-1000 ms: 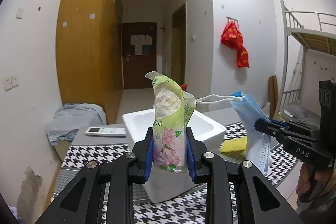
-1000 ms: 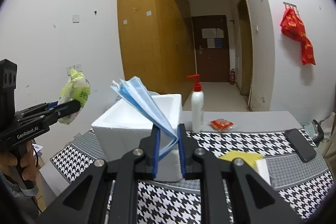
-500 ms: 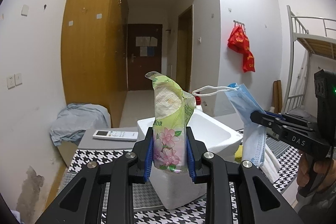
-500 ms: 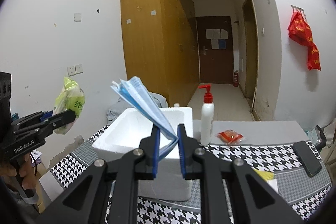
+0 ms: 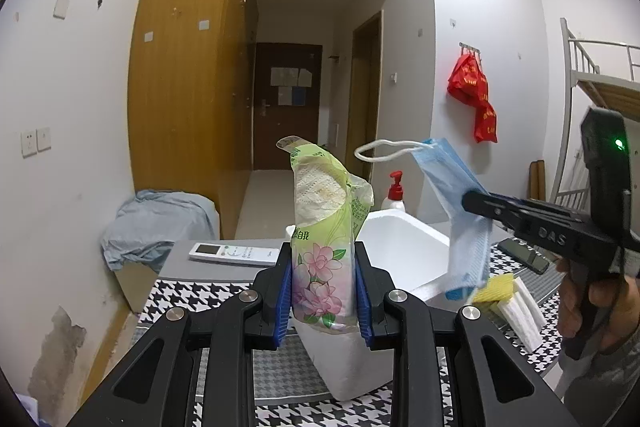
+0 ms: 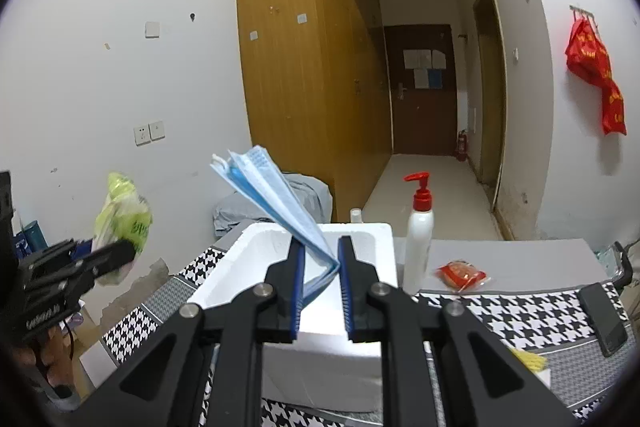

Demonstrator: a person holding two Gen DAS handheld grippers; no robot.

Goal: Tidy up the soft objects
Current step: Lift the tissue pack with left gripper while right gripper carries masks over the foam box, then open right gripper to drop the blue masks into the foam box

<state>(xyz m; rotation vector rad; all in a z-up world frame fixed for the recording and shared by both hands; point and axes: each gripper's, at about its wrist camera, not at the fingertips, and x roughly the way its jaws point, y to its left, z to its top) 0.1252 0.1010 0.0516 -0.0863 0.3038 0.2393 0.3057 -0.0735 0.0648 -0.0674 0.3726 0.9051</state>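
My left gripper (image 5: 323, 297) is shut on a green floral tissue pack (image 5: 324, 243), held upright above the near corner of the white foam box (image 5: 404, 247). My right gripper (image 6: 321, 289) is shut on a folded blue face mask (image 6: 276, 195), held over the foam box (image 6: 256, 263). In the left wrist view the mask (image 5: 454, 203) hangs from the right gripper (image 5: 474, 203) beside the box, its ear loop sticking out left. In the right wrist view the tissue pack (image 6: 122, 219) and left gripper (image 6: 120, 255) are at far left.
A houndstooth mat (image 6: 516, 311) covers the table. On it are a white pump bottle (image 6: 418, 239), a red packet (image 6: 462, 273), a black phone (image 6: 604, 319), a yellow sponge (image 5: 498, 287) and a remote control (image 5: 234, 253). A cloth-covered box (image 5: 160, 223) stands at the left wall.
Both grippers have risen and moved forward with their loads. The foam box now sits lower and closer in both views.
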